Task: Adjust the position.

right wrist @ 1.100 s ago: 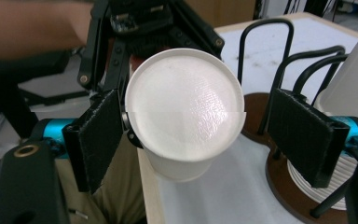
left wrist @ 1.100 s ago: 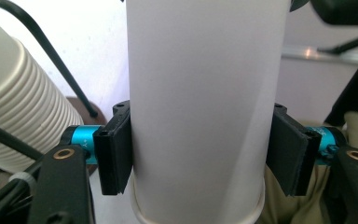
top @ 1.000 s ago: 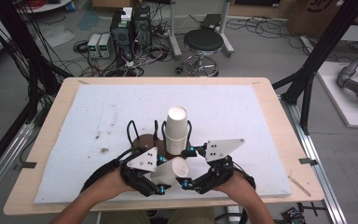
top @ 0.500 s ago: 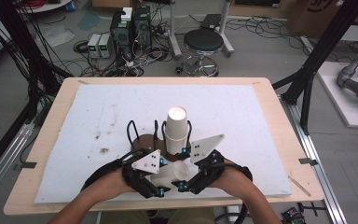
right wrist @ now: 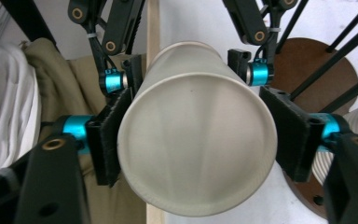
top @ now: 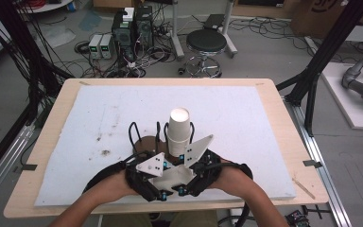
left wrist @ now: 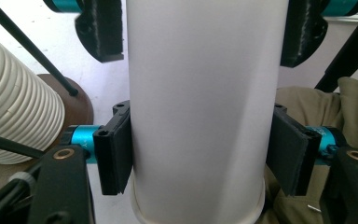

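Note:
A smooth white paper cup (top: 171, 176) lies on its side over the table's near edge, held between both grippers. My left gripper (left wrist: 200, 154) is shut on it, its pads pressed to the cup's (left wrist: 200, 93) two sides. From the opposite end my right gripper (right wrist: 198, 144) has just been closing, and its pads now touch both sides of the cup (right wrist: 196, 149), whose wide end faces this camera. In the high view the left gripper (top: 163, 182) and right gripper (top: 182, 172) meet nose to nose. Just behind them a stack of ribbed cups (top: 178, 127) stands upright.
The ribbed stack (left wrist: 14, 102) sits in a holder with a brown round base (top: 144, 142) and black wire prongs (top: 133, 132). A white mat (top: 246, 123) covers the wooden table (top: 283, 142). A stool (top: 207, 42) and electronics stand on the floor beyond.
My right gripper has moved left toward the left gripper and its jaws have closed around the cup's free end. The left gripper has kept still with the cup.

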### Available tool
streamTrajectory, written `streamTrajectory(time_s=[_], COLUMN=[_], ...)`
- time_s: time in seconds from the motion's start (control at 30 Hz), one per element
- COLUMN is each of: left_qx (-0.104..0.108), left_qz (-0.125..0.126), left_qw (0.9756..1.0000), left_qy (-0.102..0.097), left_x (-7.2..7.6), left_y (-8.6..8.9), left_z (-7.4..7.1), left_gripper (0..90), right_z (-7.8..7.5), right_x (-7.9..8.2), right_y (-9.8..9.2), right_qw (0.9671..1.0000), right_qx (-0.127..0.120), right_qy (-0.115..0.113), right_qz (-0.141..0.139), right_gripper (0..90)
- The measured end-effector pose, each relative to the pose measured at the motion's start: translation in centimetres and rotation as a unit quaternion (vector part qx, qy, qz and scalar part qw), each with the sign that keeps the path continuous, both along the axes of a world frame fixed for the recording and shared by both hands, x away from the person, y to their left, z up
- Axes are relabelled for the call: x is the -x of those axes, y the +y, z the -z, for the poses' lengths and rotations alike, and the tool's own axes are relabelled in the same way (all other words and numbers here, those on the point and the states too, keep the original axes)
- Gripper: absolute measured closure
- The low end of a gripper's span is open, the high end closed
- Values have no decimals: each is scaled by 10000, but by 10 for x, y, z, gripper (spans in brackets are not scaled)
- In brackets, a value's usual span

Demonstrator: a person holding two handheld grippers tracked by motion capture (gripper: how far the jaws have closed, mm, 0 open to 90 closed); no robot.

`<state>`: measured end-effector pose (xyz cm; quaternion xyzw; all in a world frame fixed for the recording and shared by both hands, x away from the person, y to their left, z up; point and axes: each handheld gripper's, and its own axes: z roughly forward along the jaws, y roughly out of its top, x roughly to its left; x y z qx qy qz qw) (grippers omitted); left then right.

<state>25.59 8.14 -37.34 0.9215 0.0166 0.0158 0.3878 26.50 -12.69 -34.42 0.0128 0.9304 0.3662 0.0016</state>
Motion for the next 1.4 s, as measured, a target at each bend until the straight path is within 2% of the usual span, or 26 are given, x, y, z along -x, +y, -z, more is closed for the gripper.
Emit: streamTrajectory(time_s=[0.07, 0.37, 0.5, 0.6, 0.7, 0.77, 0.93, 1.03, 1.13, 1.17, 1.2, 1.23, 1.3, 1.33, 1.4], left_qx=[-25, -93, -36, 214, 392, 496, 826, 1112, 1477, 1639, 1875, 1994, 2319, 2411, 2631], left_qz=[-1, 72, 74, 29, -102, -211, -356, -489, -680, -716, -768, -796, -921, -948, -1020], left_qw=[10000, 9999, 10000, 9998, 9992, 9985, 9959, 9926, 9866, 9837, 9790, 9765, 9682, 9657, 9592], left_qy=[5, 42, 14, 57, 47, -24, -26, 46, 152, 180, 205, 193, 197, 169, 198], left_x=[0, 0, 1, 2, 2, 1, 1, 1, 0, 1, 1, 1, 2, 2, 2], left_y=[0, -2, -2, -1, 2, 5, 16, 25, 32, 35, 39, 41, 47, 49, 53], left_z=[0, 2, 4, 7, 8, 8, 9, 11, 14, 15, 16, 17, 19, 20, 21], left_gripper=[325, 329, 321, 283, 185, 191, 191, 191, 189, 188, 182, 179, 176, 174, 170], right_z=[1, 4, 5, 5, 6, 8, 12, 14, 18, 20, 21, 23, 25, 27, 29], right_x=[0, 1, 1, 1, 1, -1, -4, -4, -4, -4, -4, -3, -2, -1, 0], right_y=[0, 1, 0, -2, -5, -9, -22, -30, -39, -41, -43, -46, -49, -51, -54], right_qw=[10000, 9999, 9998, 9998, 9997, 9996, 9991, 9986, 9973, 9965, 9957, 9946, 9927, 9911, 9882], right_qx=[23, 98, 139, 134, 147, 122, -97, -225, -457, -556, -655, -791, -985, -1109, -1321], right_qy=[31, 37, 35, 82, 187, 261, 358, 343, 347, 364, 359, 348, 328, 319, 300], right_qz=[-71, -128, -146, -114, -45, 27, 190, 328, 459, 502, 547, 582, 622, 666, 712], right_gripper=[331, 351, 353, 349, 349, 349, 348, 348, 347, 347, 346, 347, 347, 347, 348])
